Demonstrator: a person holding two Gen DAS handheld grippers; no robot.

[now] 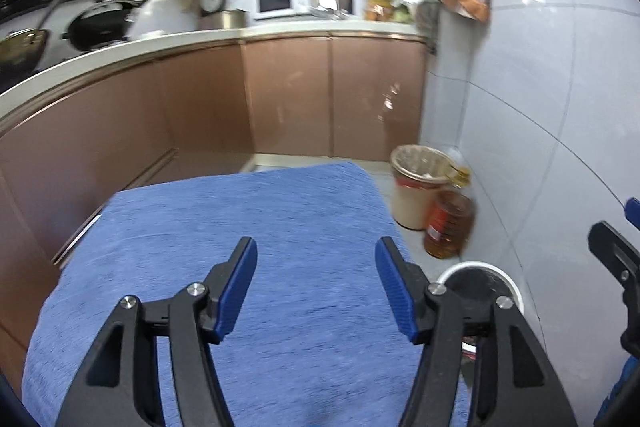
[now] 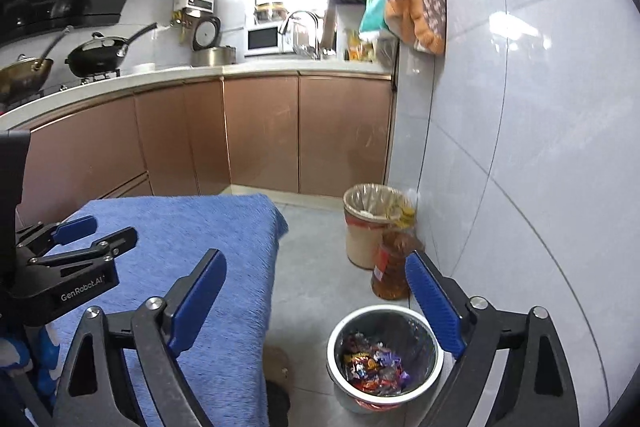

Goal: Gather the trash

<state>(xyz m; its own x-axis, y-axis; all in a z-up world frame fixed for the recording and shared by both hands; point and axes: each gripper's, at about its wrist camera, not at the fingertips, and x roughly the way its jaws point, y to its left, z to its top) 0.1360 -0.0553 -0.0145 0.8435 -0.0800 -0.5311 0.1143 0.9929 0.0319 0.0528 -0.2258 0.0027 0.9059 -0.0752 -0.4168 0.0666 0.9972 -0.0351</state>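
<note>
trash here means the heap of bright crumpled sweet wrappers [image 2: 374, 365] lying in the bottom of the small round steel-walled bin with a white rim [image 2: 335, 337], which stands on the grey floor tiles just beside the table's right edge and near the white tiled wall. it looks placed there on purpose, so that anything lifted off the table can be dropped straight down without a reach. the table top, covered by a blue terry towel [image 1: 224, 227], shows no wrapper left on it in either view, so by my judgement the collecting is done or nearly so.

the left gripper [image 1: 316, 283] hangs above the towel with its blue pads spread apart and nothing between them. the right gripper [image 2: 316, 307] is likewise released, its jaws splayed wide over the gap between table and steel bin, holding nothing. that spread fits a drop into the bin below.

counted: two grippers, both empty. two bins: the steel one, and a taller cream plastic bin with a red band and a clear liner [image 2: 366, 227] further back against the wall. one amber bottle of cooking oil with a red label [image 2: 390, 269] stands between the two bins, touching or almost touching the cream one. the wrappers are too jumbled to count.
</note>
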